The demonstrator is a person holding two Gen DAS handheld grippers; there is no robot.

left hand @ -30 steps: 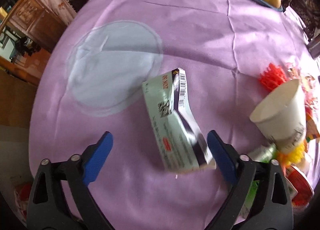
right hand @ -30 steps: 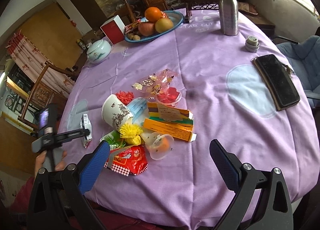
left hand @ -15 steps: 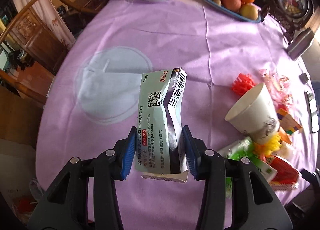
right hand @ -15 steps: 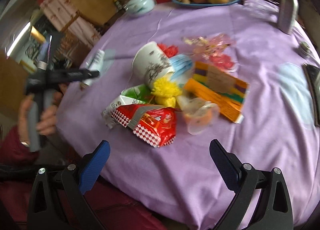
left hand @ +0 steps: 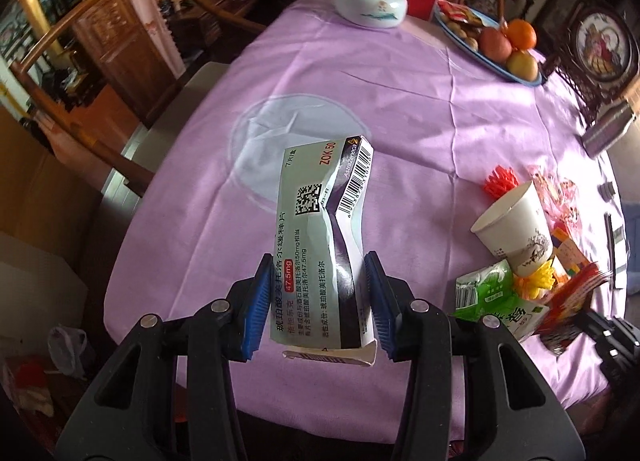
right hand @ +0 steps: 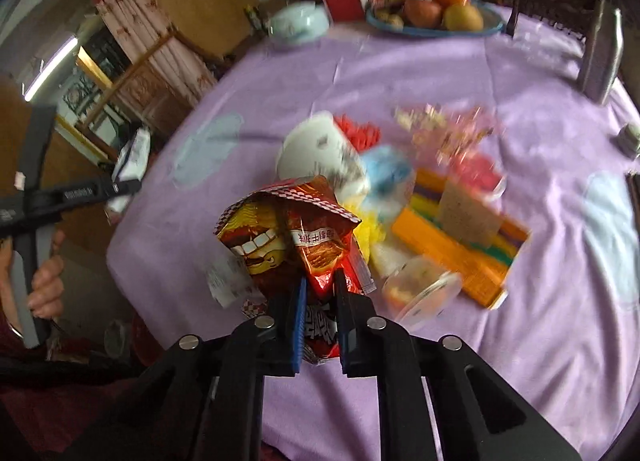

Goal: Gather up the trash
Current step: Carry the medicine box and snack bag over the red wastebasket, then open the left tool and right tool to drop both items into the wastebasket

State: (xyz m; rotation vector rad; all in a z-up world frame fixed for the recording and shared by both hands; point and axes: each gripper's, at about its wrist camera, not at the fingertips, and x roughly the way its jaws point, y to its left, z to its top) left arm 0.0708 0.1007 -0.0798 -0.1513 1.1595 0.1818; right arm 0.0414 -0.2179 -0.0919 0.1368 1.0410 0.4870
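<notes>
Trash: medicine carton (left hand: 320, 245) | light, crushable | pinched low between left gripper (left hand: 318, 299) pads | snack bag (right hand: 296, 245) | limp, slippery | right gripper (right hand: 320, 293) just closed, nipping bottom edge

A crushed medicine box (left hand: 320, 257) reads "ZOK 50", "AstraZeneca" and "47.5mg", with a barcode and QR code; the red snack bag (right hand: 288, 245) shows Chinese characters.

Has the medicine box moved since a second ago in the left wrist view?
Yes. The medicine box, then lying on the purple tablecloth beside its pale circle, now hangs above it, clamped in the left gripper.
</notes>
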